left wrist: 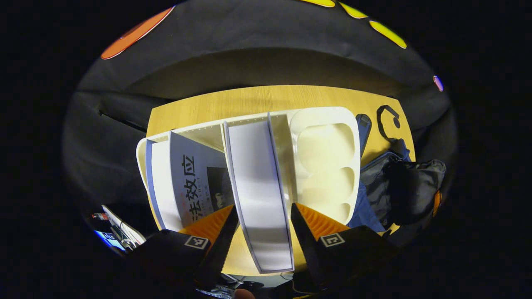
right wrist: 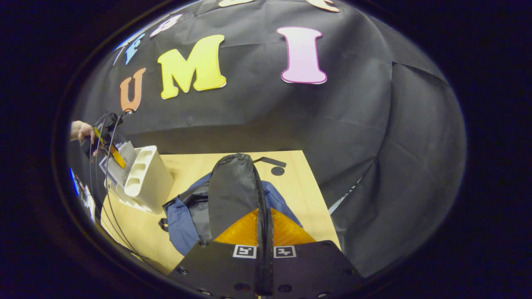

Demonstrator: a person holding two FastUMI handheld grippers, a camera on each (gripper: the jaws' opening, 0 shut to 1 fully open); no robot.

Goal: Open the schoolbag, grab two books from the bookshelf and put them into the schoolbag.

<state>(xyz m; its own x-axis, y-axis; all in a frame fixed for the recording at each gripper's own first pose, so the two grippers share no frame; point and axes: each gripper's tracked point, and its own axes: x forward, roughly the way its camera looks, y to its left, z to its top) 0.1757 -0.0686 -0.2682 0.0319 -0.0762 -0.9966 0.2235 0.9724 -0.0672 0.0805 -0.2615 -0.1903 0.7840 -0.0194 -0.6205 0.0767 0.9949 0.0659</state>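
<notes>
Schoolbag point(right wrist: 187, 216) flap pinched in right gripper point(right wrist: 264, 232); book point(left wrist: 259, 182) between left gripper point(left wrist: 264, 216) fingers.

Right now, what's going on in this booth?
A person is packing a schoolbag on a wooden table. The right gripper is shut on the bag's black flap, lifting it open. The left gripper has its fingers either side of a white book standing in the bookshelf; whether they press on it is unclear.
</notes>
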